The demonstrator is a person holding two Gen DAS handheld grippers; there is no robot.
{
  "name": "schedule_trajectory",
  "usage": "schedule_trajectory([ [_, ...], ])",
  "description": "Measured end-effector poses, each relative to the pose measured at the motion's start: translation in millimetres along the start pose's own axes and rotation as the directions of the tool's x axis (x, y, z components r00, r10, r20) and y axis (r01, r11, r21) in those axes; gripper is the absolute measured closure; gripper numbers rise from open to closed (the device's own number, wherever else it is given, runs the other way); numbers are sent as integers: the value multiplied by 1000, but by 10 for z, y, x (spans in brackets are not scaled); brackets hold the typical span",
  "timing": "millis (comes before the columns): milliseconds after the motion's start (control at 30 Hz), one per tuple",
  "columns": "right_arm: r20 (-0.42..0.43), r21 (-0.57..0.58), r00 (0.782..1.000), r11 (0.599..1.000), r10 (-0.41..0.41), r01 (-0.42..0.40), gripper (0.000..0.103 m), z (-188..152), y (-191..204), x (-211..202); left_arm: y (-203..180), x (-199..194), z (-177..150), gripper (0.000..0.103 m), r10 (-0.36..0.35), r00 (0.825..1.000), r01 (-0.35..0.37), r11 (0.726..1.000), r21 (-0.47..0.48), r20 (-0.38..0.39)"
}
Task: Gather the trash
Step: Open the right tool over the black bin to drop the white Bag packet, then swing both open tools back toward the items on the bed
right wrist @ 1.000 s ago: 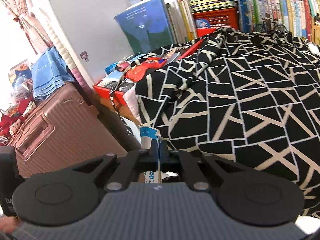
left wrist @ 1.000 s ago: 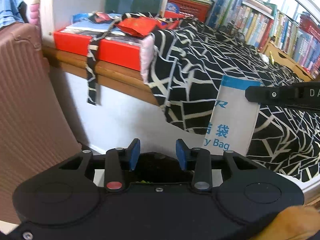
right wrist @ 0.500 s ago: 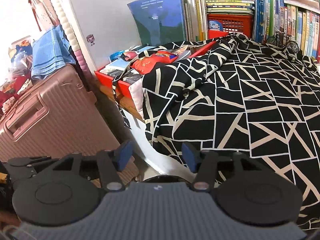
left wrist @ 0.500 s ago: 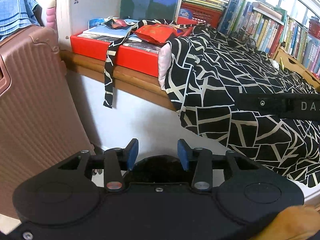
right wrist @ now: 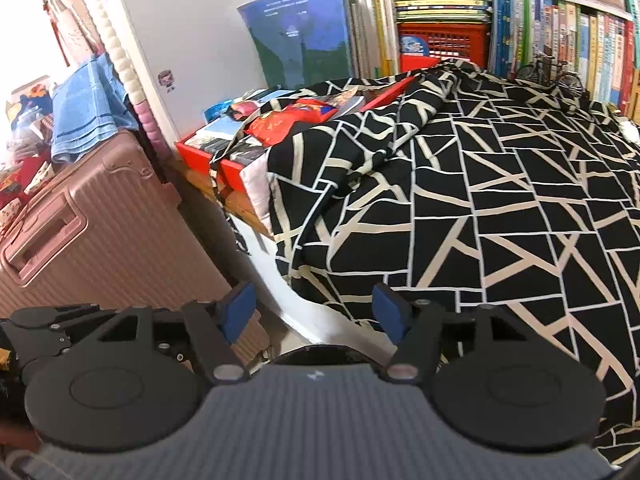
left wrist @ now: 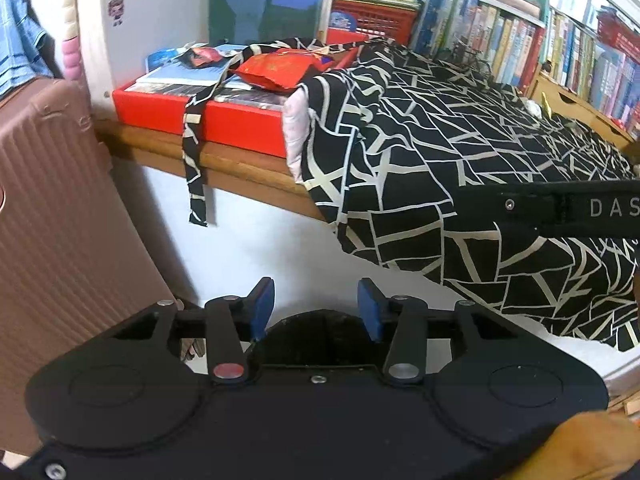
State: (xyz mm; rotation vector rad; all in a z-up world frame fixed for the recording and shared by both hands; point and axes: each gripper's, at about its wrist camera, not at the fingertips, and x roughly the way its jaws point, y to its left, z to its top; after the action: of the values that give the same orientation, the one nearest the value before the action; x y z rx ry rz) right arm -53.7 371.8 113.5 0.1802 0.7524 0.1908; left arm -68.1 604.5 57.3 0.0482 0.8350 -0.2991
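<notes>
Right wrist view: right gripper [right wrist: 314, 314] tilted downward, jaws opening, empty, beside suitcase [right wrist: 104, 236].

Left gripper [left wrist: 316, 307]: pitched downward, jaws opening, blue pads [left wrist: 262, 306] set apart, nothing seen between them. A part of the hand [left wrist: 592, 438] is seen at its lower right edge.

Right gripper [right wrist: 314, 314]: pitched downward, jaws opening, blue pads [right wrist: 239, 312] spread wide, gap empty. In the left wrist view its black body is seen at the right edge, beside the left gripper.
</notes>
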Motion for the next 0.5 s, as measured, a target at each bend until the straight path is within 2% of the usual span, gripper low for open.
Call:
schedule_trajectory([
  [100,8,15,1000,1000,-7,7,26,43,-39,-110,-67,-59,77,59,-15,1000,15,999,36,6],
  [233,43,32,999,999,-27,26,14,157,-126,-356,-203,-168,246,54,-77,997,76,992,100,6],
  [367,93,96,995,995,-48,39,10,319,-309,-665,-424,-339,466,54,-149,988,140,971,195,31],
  [500,146,174,986,983,-80,54,3,499,-562,-1040,-640,-521,766,54,-210,977,195,953,232,41],
])
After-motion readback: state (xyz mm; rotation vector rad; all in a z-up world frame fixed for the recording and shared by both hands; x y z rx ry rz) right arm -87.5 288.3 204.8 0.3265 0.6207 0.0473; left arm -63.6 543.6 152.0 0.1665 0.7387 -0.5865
